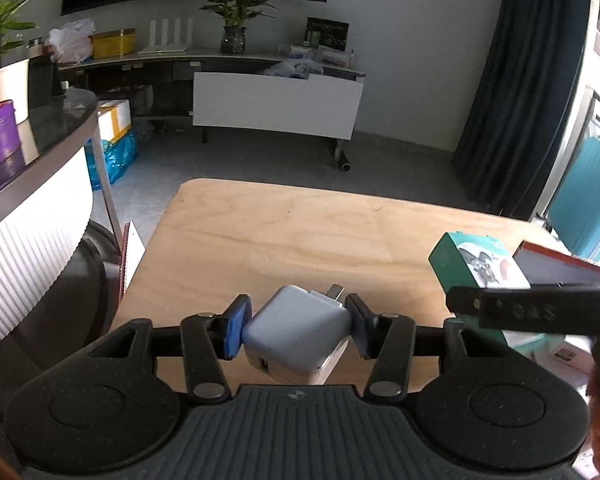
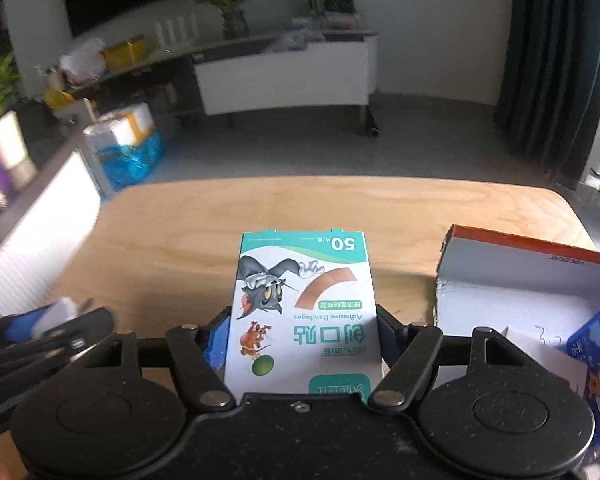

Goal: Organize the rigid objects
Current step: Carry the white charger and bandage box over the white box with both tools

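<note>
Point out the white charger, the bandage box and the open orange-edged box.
white charger [image 1: 296, 330], left wrist view, its top face.
bandage box [image 2: 302, 304], right wrist view, middle of the printed front.
orange-edged box [image 2: 520, 268], right wrist view, its inner back wall.

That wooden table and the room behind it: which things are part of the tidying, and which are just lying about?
Part of the job:
- white charger, clamped in the left gripper
- bandage box, between the fingers of the right gripper
- open orange-edged box
- blue packet inside it

Just lying about:
- potted plant
- white cabinet
- dark curtain
</note>
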{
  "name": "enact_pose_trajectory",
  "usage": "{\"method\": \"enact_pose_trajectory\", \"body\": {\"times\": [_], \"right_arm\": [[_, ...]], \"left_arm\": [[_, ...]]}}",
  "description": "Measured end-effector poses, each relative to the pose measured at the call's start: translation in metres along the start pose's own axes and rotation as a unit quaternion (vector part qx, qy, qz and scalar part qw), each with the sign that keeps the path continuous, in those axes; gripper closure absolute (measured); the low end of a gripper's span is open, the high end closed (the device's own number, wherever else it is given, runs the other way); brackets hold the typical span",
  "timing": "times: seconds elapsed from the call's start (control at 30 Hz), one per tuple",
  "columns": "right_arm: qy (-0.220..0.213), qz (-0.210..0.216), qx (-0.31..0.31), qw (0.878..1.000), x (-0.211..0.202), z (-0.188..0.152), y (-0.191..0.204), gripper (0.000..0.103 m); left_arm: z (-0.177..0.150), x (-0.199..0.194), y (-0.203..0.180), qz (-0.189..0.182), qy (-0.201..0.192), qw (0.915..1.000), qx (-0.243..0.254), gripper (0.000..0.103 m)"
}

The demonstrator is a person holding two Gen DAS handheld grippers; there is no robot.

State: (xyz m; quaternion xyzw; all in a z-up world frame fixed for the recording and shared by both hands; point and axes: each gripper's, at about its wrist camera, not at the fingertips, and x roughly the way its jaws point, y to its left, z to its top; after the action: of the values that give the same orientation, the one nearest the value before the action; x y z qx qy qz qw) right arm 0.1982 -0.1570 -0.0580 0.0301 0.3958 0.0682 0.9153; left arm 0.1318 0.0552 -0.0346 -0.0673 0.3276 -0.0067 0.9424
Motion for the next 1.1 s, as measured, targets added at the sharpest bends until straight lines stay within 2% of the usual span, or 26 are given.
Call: {"method": "enact_pose_trajectory", "body": {"times": [0.17,0.53,1.1], "right_arm": [[-0.014,0.02,-0.003,1.0,-0.039,-0.014,0.01,0.019],[-0.03,0.017,-0.003,0.999,-0.101,-0.047,0.018,0.019],[-0.061,0.012,0.006,0.998,-0.16,-0.078,0.009,0.019]], "left_arm": [[-0.005,-0.019,-0.004,0.006,-0.007,0.9999,0.004,0.051],[-0.014,-0.064,-0.018,0.017,-0.017,0.9997,0.003,0.051],[-0.029,-0.102,-0.033,0.013,-0.038,0.9992,0.005,0.051]]}}
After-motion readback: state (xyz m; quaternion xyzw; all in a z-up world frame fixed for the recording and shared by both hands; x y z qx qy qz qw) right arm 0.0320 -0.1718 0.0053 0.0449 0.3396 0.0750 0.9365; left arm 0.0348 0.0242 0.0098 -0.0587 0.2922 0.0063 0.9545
